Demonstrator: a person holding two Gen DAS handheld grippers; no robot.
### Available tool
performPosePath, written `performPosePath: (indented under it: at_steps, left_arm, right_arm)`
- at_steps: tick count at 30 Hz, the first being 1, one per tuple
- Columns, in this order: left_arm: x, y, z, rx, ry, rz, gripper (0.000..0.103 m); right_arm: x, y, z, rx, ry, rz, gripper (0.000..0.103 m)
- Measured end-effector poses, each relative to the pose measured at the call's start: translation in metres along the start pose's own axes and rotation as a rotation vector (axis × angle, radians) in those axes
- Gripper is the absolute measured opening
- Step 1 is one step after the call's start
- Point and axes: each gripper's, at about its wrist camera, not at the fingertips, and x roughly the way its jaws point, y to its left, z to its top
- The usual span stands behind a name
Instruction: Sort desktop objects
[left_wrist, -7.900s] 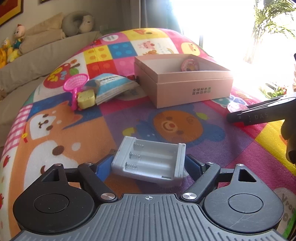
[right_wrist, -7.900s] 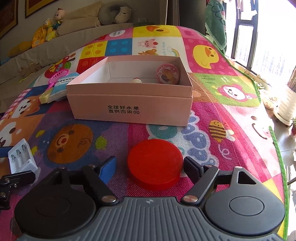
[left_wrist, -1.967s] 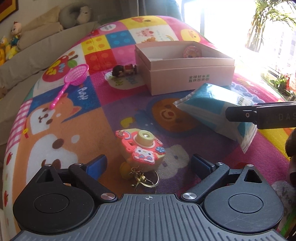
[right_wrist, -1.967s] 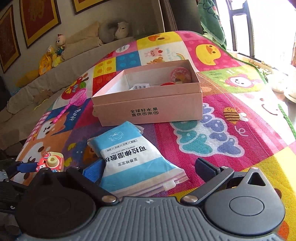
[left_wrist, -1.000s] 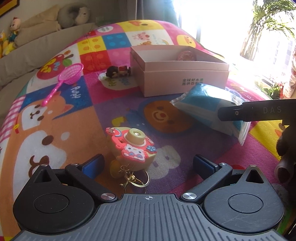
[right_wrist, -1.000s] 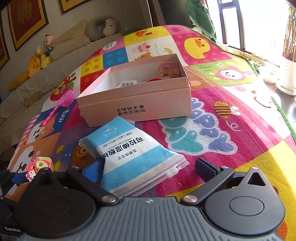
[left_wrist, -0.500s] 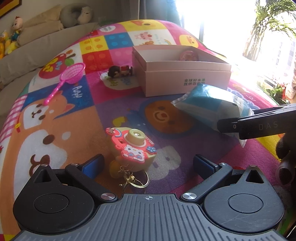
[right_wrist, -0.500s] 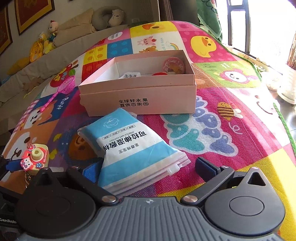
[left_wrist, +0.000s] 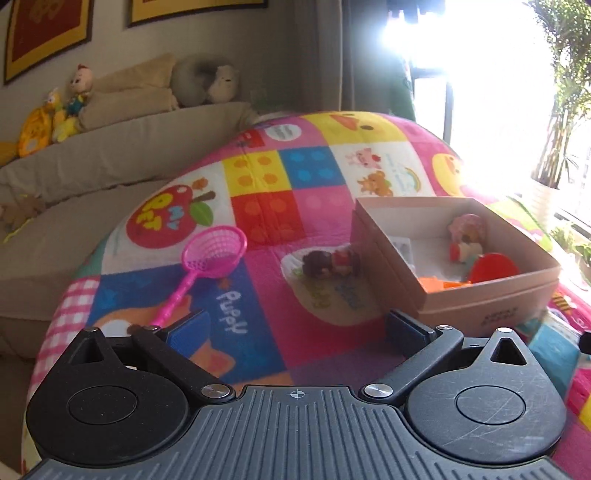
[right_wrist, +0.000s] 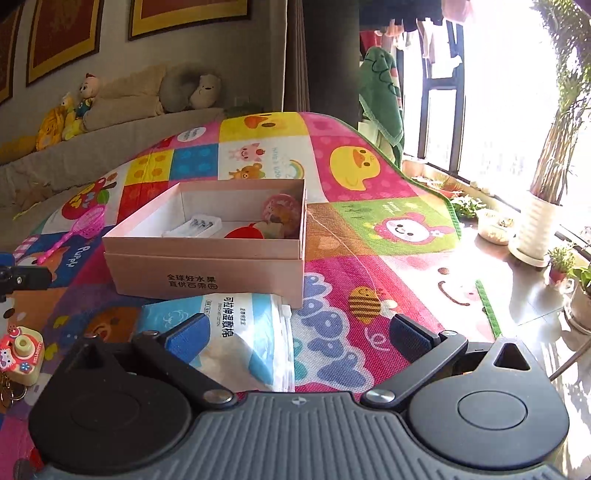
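Note:
The pink cardboard box stands on the colourful play mat and holds a red disc, a grey battery holder and a round pink toy. My left gripper is open and empty, raised above the mat. A pink toy net and a small doll figure lie ahead of it. My right gripper is open, with the blue-and-white wipes pack lying on the mat between its fingers. The pink toy camera lies at the left in the right wrist view.
A beige sofa with plush toys runs along the mat's far left side. Potted plants and a window are to the right of the mat's edge. The left gripper's finger shows at the left edge of the right wrist view.
Both grippers have risen and tilted up. The left one has drawn away from the toy camera, which has left its view. The wipes pack still lies between the right fingers.

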Motion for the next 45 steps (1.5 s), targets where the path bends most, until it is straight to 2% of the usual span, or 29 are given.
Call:
performPosePath:
  at_steps: [3,5,8,11,14,15,17,18,22,27,31,32,34,36,39,41,43,45]
  left_arm:
    - [0.059,0.022,0.021,0.018,0.006,0.125,0.103]
    - [0.097,0.036,0.032,0.031,0.035,0.167,0.103]
    - [0.138,0.051,0.042,-0.006,0.093,0.154,0.103]
    - [0.158,0.058,0.046,-0.070,0.130,0.111,0.103]
    - [0.164,0.056,0.047,-0.076,0.148,0.140,0.103]
    - [0.163,0.057,0.046,-0.082,0.150,0.141,0.101]
    - [0.161,0.056,0.043,-0.070,0.173,0.148,0.078]
    - [0.159,0.055,0.040,-0.062,0.185,0.159,0.074]
    - [0.132,0.049,0.029,-0.039,0.193,0.125,0.074]
    - [0.065,0.025,-0.001,-0.016,0.226,0.008,0.074]
    - [0.002,0.000,-0.036,-0.030,0.240,-0.101,0.075]
    - [-0.009,-0.003,-0.042,-0.046,0.242,-0.132,0.076]
    - [-0.028,-0.008,-0.052,-0.064,0.239,-0.173,0.090]
    - [-0.044,-0.010,-0.057,-0.057,0.199,-0.170,0.096]
    - [-0.059,-0.005,-0.058,-0.041,0.129,-0.103,0.097]
    - [-0.061,0.008,-0.059,-0.069,0.092,-0.057,0.099]
    - [-0.057,0.021,-0.062,-0.125,0.096,-0.023,0.100]
    - [-0.049,0.034,-0.069,-0.189,0.126,-0.026,0.100]
  right_arm:
    - [0.007,0.005,0.000,0.010,0.036,0.043,0.103]
    - [0.008,0.011,-0.003,-0.002,0.036,0.047,0.103]
    - [0.007,0.017,-0.007,-0.018,0.027,0.035,0.103]
    - [0.007,0.017,-0.010,-0.010,0.020,0.031,0.103]
    - [0.009,0.013,-0.009,0.011,0.028,0.045,0.103]
    - [0.010,0.013,-0.009,0.015,0.031,0.050,0.103]
    - [0.010,0.012,-0.009,0.022,0.036,0.058,0.103]
    - [0.011,0.012,-0.009,0.024,0.038,0.061,0.103]
    - [0.010,0.011,-0.009,0.024,0.041,0.064,0.103]
    - [0.006,0.012,-0.001,-0.010,0.048,0.076,0.103]
    - [-0.008,0.020,0.026,-0.081,0.004,0.132,0.103]
    - [-0.010,0.023,0.036,-0.097,-0.001,0.154,0.103]
    - [-0.010,0.036,0.061,-0.128,0.003,0.204,0.103]
    - [-0.002,0.053,0.087,-0.149,0.040,0.276,0.103]
    - [0.022,0.086,0.126,-0.150,0.137,0.390,0.103]
    - [0.040,0.113,0.147,-0.178,0.183,0.431,0.103]
    - [0.062,0.144,0.163,-0.237,0.209,0.419,0.092]
    - [0.089,0.175,0.175,-0.298,0.269,0.404,0.067]
